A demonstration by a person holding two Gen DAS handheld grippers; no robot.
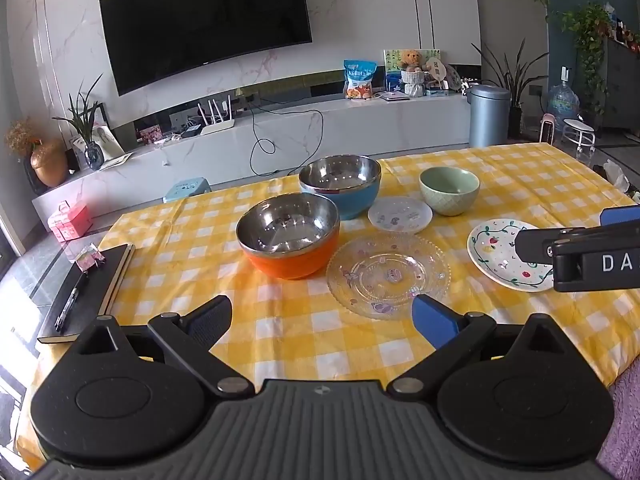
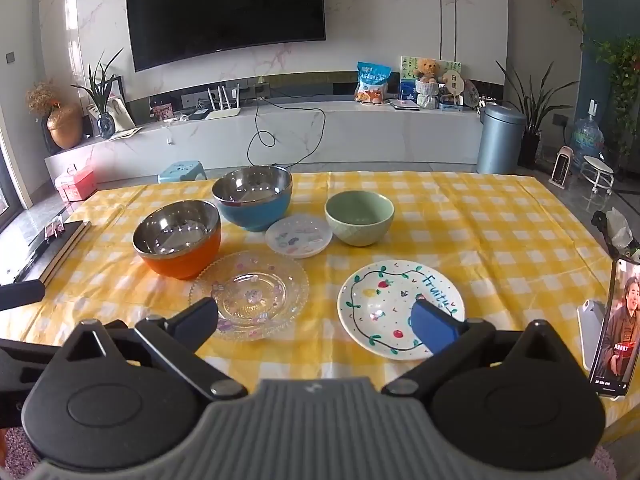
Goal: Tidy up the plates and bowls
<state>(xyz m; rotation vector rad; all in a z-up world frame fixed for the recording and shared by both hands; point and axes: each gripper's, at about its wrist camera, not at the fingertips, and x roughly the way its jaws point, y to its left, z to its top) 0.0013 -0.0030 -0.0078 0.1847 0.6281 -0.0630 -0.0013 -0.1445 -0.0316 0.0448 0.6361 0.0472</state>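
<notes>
Jaws of both grippers wide apart, tilted down toward plates and bowls.

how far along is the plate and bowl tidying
Nothing looks done: orange bowl, blue bowl, green bowl, glass plate, small plate and fruit plate all sit separately. Both the left hand-held gripper and the right hand-held gripper are open, empty. All stacking remains.

Both wrist cams sit low at the near edge of the yellow checked tablecloth (image 1: 520, 176), tilted down, facing the wall TV (image 1: 204, 20). Left cam is left of the clear glass plate (image 1: 388, 276), close above it. Right cam sits right of that plate (image 2: 250, 294), nearer the "Fruity" plate (image 2: 384, 304). Shared: tablecloth, all dishes, TV wall.
</notes>
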